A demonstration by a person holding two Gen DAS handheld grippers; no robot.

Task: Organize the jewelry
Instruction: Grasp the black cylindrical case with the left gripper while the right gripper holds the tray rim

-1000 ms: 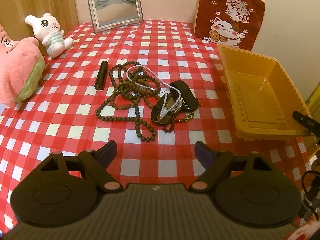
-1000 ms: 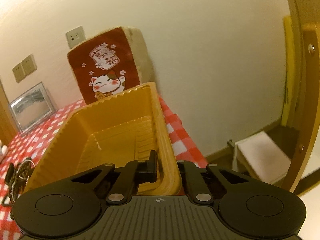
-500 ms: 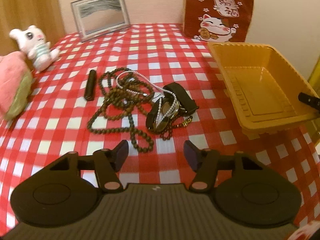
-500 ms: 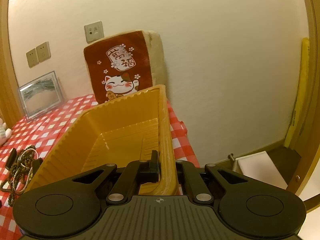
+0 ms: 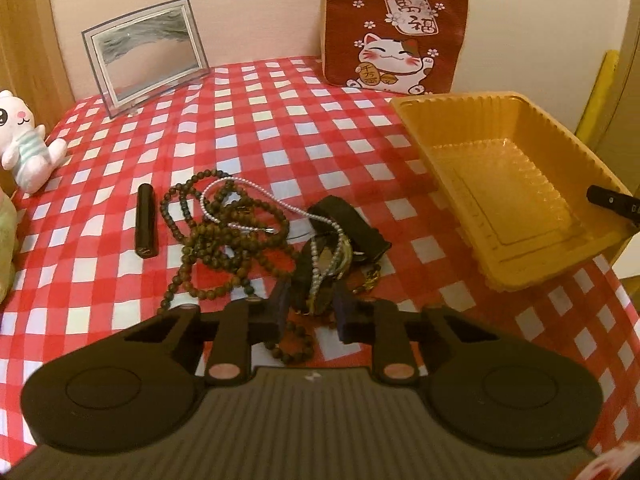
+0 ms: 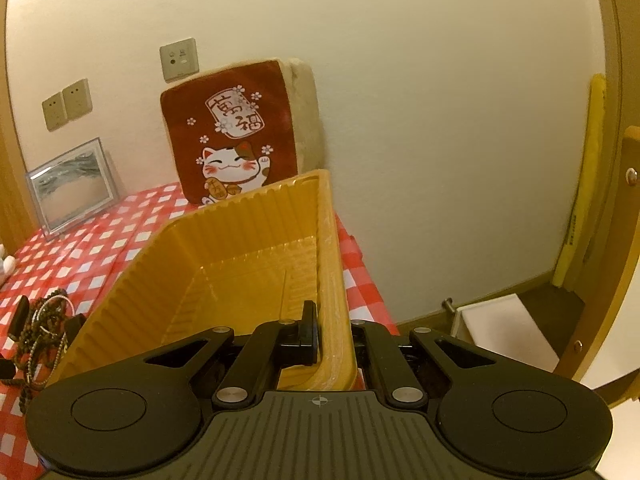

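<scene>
A tangle of jewelry lies on the red checked cloth: a dark wooden bead necklace (image 5: 216,236), a thin pearl strand (image 5: 248,192) and a black-strapped watch (image 5: 328,264). My left gripper (image 5: 310,306) has its fingers on either side of the watch's near end, narrowly apart; I cannot tell if they pinch it. My right gripper (image 6: 334,336) is shut on the right wall of the yellow plastic tray (image 6: 256,248), which also shows in the left wrist view (image 5: 500,184). The jewelry pile shows at far left of the right wrist view (image 6: 44,320).
A black cylinder (image 5: 146,220) lies left of the beads. A maneki-neko cushion (image 5: 394,28) and a framed picture (image 5: 146,50) stand at the back wall. A white plush bunny (image 5: 24,140) sits at left. The table edge drops off right of the tray.
My left gripper has moved forward and down onto the jewelry pile and narrowed its fingers around the watch. My right gripper has kept its hold on the tray wall.
</scene>
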